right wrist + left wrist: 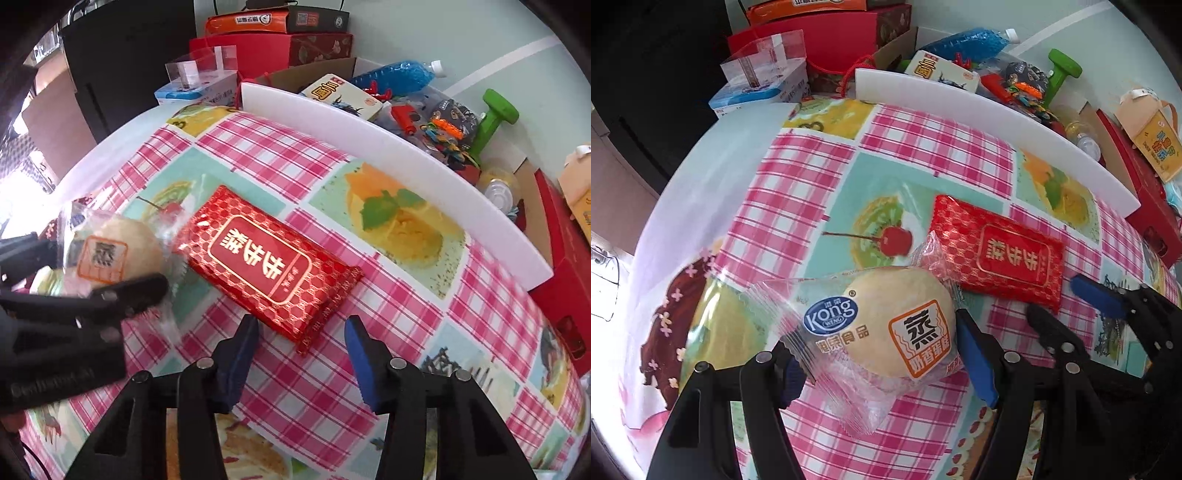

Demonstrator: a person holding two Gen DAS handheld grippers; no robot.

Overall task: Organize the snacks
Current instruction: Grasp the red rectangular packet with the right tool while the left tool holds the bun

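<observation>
A steamed cake in a clear Kong wrapper (886, 325) lies on the checked tablecloth between the fingers of my left gripper (882, 369), whose jaws stand wide around it, open. It also shows at the left of the right wrist view (110, 251). A red and gold snack pack (997, 251) lies just right of the cake, touching its wrapper; it lies in the middle of the right wrist view (269, 262). My right gripper (301, 365) is open and empty, just short of the pack's near corner. It shows in the left wrist view (1052, 299).
A white board (979, 110) stands on edge along the far side of the table. Behind it are a box of toys with a blue bottle (399, 75), a green dumbbell (491, 118), red gift boxes (266, 48) and a blue-lidded box (757, 92).
</observation>
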